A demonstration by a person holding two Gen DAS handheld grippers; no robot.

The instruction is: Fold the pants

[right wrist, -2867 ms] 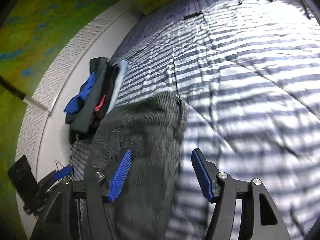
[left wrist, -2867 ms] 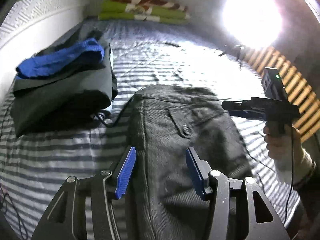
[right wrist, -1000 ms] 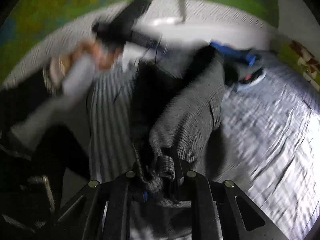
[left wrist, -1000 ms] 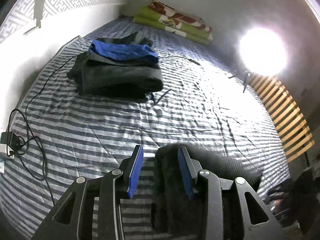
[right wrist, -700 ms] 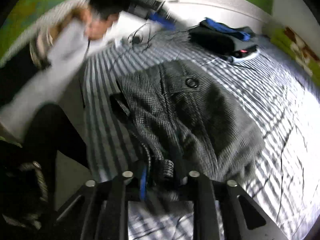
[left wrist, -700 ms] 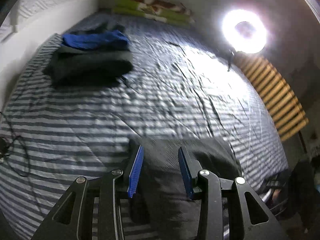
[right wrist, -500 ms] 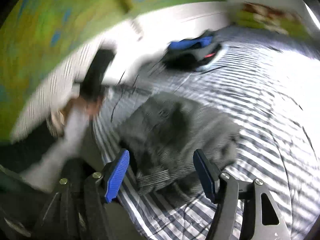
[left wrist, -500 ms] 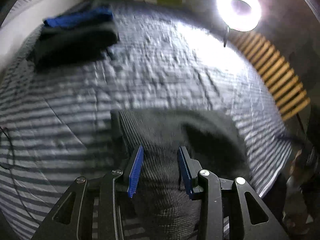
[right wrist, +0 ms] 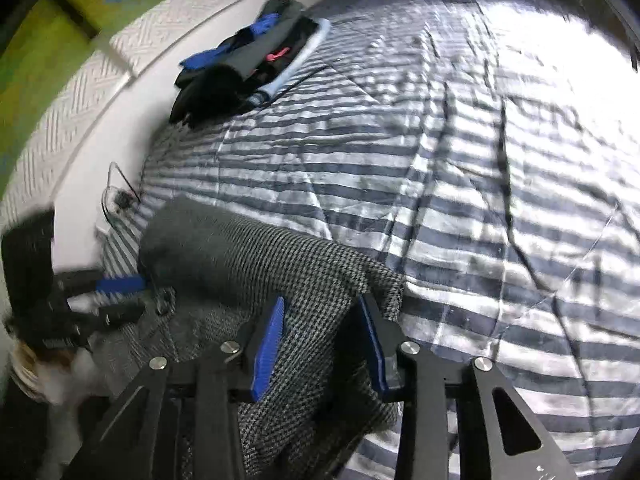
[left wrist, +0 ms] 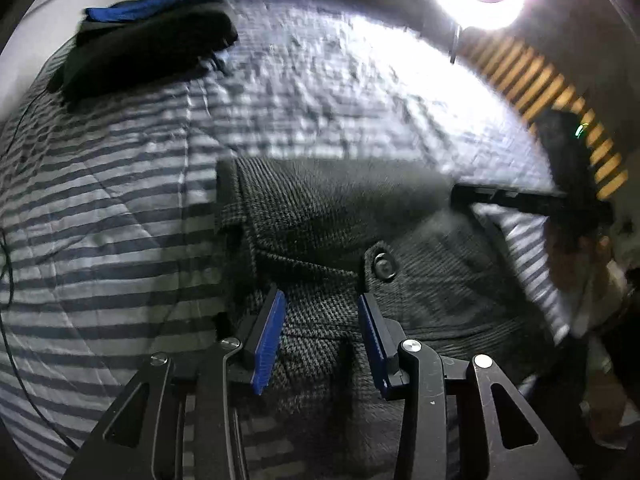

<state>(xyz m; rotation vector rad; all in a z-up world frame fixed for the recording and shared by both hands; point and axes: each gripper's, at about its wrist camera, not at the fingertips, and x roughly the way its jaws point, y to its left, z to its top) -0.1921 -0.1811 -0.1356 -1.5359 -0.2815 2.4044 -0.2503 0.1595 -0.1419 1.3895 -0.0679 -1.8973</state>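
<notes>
Grey houndstooth pants on striped bedsheet, both grippers' fingers apart, no legible writing

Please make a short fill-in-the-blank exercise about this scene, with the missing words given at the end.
1. The grey pants lie on a bed cover with a ____ pattern.
2. The fingers of the left claw are ____, holding nothing.
3. A round ____ sits on the pocket flap ahead of the left claw.
4. The pile of clothes near the wall has a ____ garment on top.

Missing words: striped; open; button; blue
</notes>
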